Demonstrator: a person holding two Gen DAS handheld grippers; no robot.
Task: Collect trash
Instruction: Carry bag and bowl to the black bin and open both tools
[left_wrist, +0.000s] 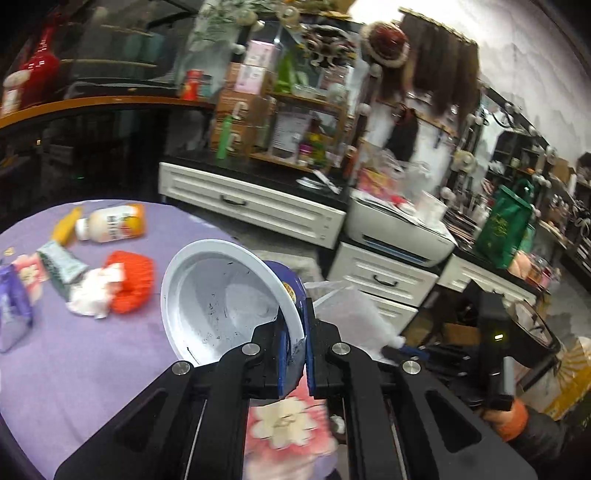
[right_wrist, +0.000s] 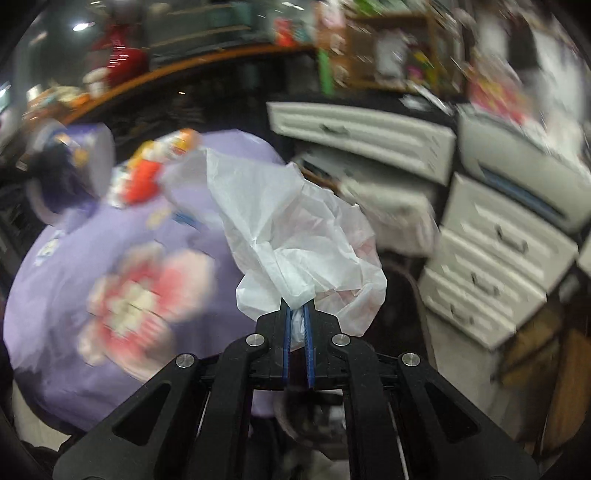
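Left tongs (left_wrist: 295, 354) are pinching the empty bowl (left_wrist: 229, 291) by its rim above the purple surface (left_wrist: 92, 350); right tongs (right_wrist: 296, 325) are clamping the white bag (right_wrist: 295, 229) nearby. The thin rim grip is risking slip; the bunched bag mouth may block dropping.

Left claw (left_wrist: 295, 332) and right claw (right_wrist: 296, 314) both clamped tight, angled downward.

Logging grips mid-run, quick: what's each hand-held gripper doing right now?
Left hand-held gripper: closed on the rim of the white bowl.
Right hand-held gripper: closed on the white plastic bag.
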